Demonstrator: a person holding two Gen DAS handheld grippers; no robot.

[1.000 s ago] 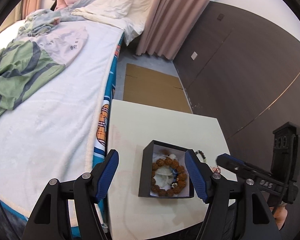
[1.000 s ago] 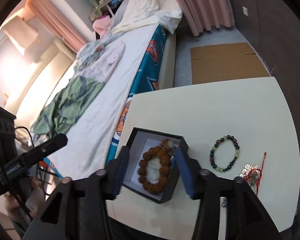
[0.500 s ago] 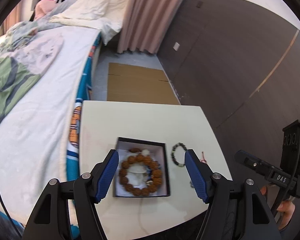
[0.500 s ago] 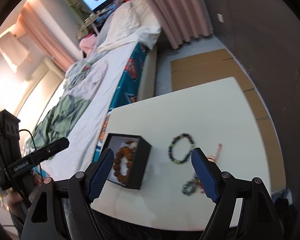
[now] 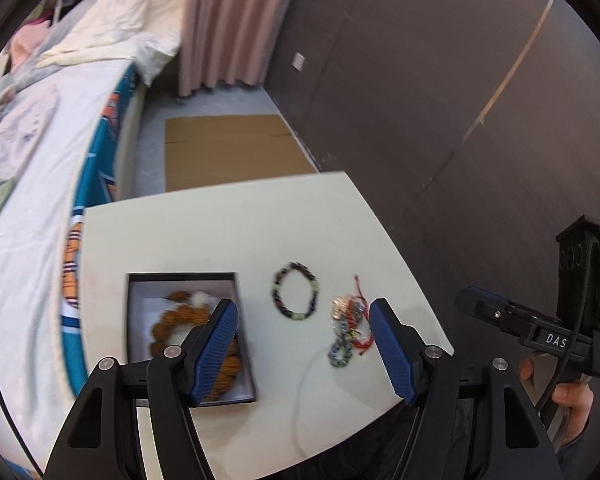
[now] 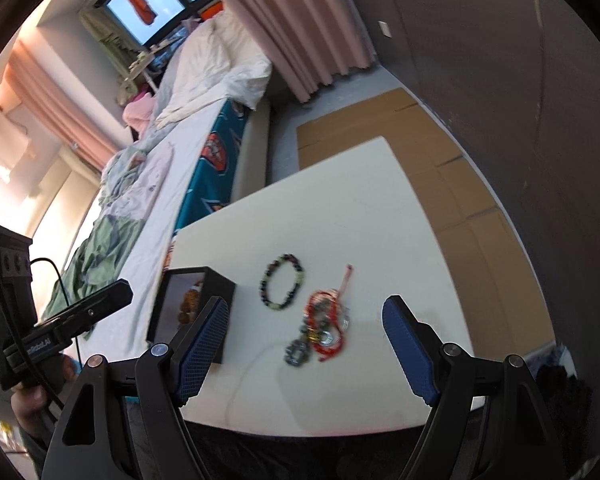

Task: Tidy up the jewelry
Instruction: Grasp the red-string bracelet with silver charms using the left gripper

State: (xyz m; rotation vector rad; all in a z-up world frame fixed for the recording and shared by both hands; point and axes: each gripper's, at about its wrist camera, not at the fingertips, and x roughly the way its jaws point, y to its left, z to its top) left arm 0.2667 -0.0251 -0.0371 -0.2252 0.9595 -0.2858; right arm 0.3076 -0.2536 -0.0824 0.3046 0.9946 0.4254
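A black jewelry box (image 5: 188,336) (image 6: 194,306) stands on the white table (image 5: 228,236) (image 6: 352,216) and holds a brown bead bracelet (image 5: 176,318). A dark bead bracelet (image 5: 296,297) (image 6: 281,286) lies to its right. Further right lies a tangle of red cord and metal jewelry (image 5: 350,326) (image 6: 324,330). My left gripper (image 5: 302,344) is open and empty above the near table edge. My right gripper (image 6: 306,346) is open and empty, hovering near the tangle; its body shows in the left wrist view (image 5: 540,328).
A bed (image 5: 32,128) (image 6: 172,148) with white and green bedding runs along the table's left side. Flat cardboard (image 5: 228,152) (image 6: 380,120) lies on the floor beyond the table. A dark wall (image 5: 440,92) stands to the right, with pink curtains (image 6: 300,24) behind.
Both grippers have pulled back from the box and swung right, so the loose bracelet and tangle now lie between the fingers. The right gripper opened wide after leaving the brown bracelet in the box.
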